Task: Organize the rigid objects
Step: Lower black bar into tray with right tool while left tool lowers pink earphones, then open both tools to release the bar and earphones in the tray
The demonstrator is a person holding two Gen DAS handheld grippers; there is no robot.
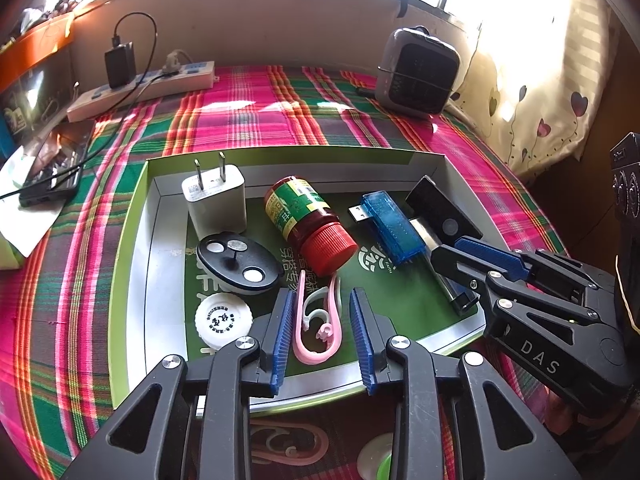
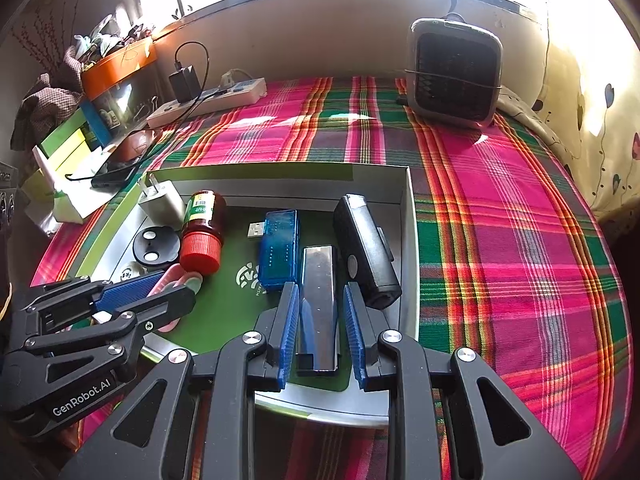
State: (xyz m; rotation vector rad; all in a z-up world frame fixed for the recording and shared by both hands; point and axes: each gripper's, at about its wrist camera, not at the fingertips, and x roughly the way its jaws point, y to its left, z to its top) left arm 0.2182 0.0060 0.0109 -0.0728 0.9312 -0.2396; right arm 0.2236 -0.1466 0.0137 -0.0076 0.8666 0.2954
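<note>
Left gripper (image 1: 320, 304) spread open around a pink clip (image 1: 316, 320) lying in the tray (image 1: 132, 264), pads not touching. Right gripper (image 2: 320, 300) open astride a silver bar (image 2: 319, 304), beside the blue USB stick (image 2: 278, 248) and black device (image 2: 366, 248).

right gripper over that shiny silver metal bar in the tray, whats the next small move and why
Probably close the right gripper on the shiny silver metal bar. Its blue pads already stand on either side of the bar with gaps showing, so it is not yet held. The black rectangular device lies close on its right, so close gently.
</note>
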